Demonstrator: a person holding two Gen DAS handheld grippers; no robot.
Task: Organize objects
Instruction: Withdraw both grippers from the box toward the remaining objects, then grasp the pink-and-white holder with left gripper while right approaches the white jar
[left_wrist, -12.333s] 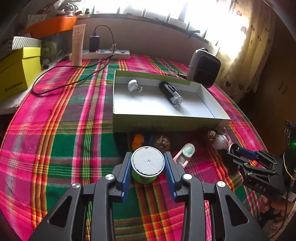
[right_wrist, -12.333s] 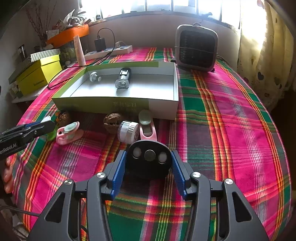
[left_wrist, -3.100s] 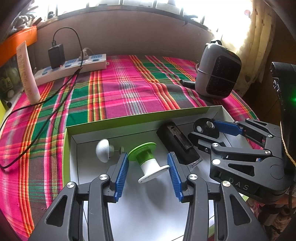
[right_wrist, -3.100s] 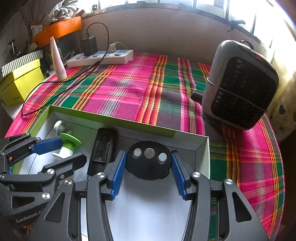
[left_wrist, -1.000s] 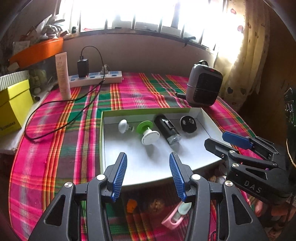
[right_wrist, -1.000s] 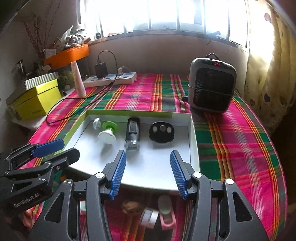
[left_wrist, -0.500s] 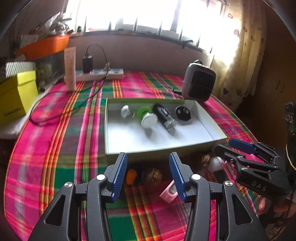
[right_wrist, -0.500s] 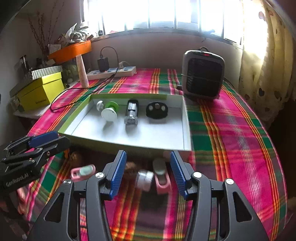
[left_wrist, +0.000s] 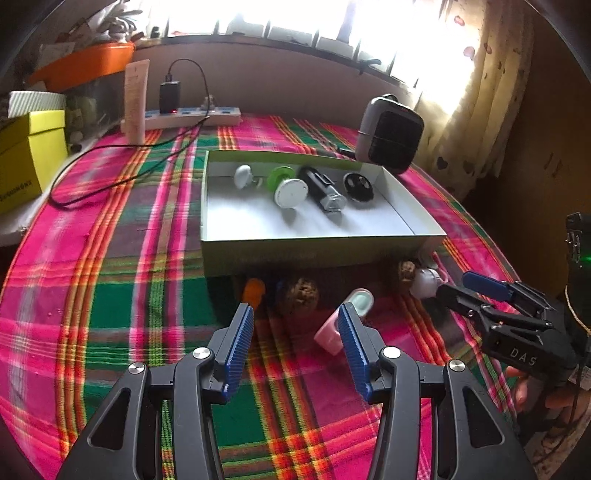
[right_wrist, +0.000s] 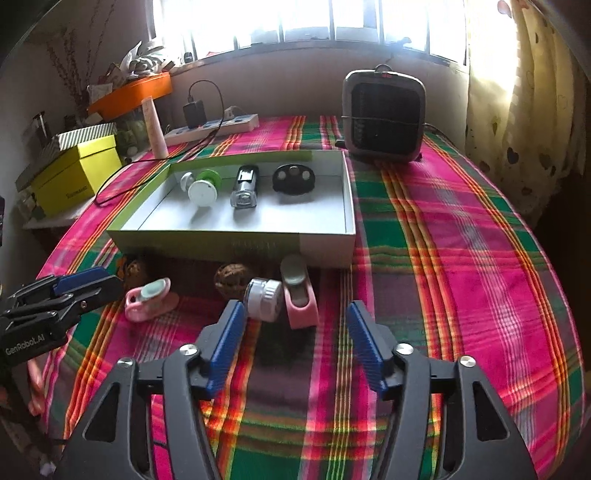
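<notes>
On the plaid tablecloth, in front of the shallow box, the loose pieces wait to be sorted. Both grippers are empty with fingers spread wide, so I judge this the gap between one placement and the next pick.

Going left to right in the left wrist view: the left gripper hovers above the cloth just short of the row, with a small orange piece and a brown walnut-like ball ahead of it and a pink clip lying beside its right finger. Further right, a second brown ball and a small white jar lie close to the right gripper.

From the right wrist view, the right gripper faces that white jar and a second pink clip, both lying just beyond its fingertips.

Inside the box, along the far wall, left to right: a white knob, a green-and-white spool, a black cylinder with a clear end and a black disc. The near half of the box floor is bare.

The next move probably calls for each gripper to drop forward, straddle one piece squarely and close gently; the round ones may roll.
</notes>
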